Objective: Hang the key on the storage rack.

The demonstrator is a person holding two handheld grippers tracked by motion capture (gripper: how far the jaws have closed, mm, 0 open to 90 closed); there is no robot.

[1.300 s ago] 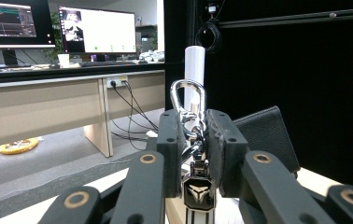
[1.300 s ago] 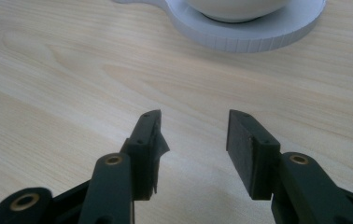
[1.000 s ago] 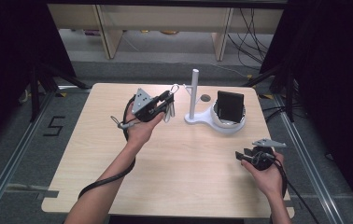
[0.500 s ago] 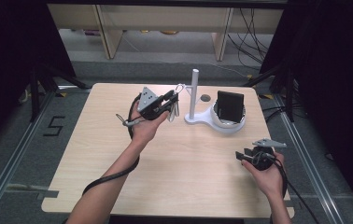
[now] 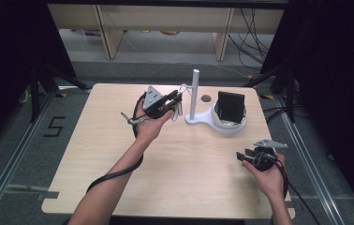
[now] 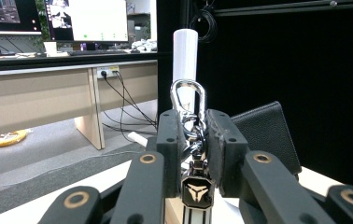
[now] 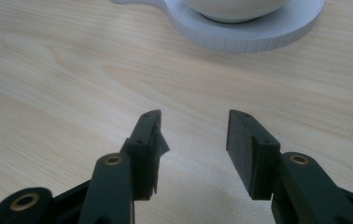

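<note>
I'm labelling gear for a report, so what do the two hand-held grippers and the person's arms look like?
Each hand-held gripper, left and right, is black with two blocky black jaws on linked bars set with brass-coloured rivets. A grey three-cornered plate tops each, and a black cable trails from each. The forearms are bare, with no sleeves in view.

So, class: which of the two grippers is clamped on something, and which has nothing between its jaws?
The left gripper is clamped on the metal keychain beside the white post. The right gripper is open above bare table.
</note>
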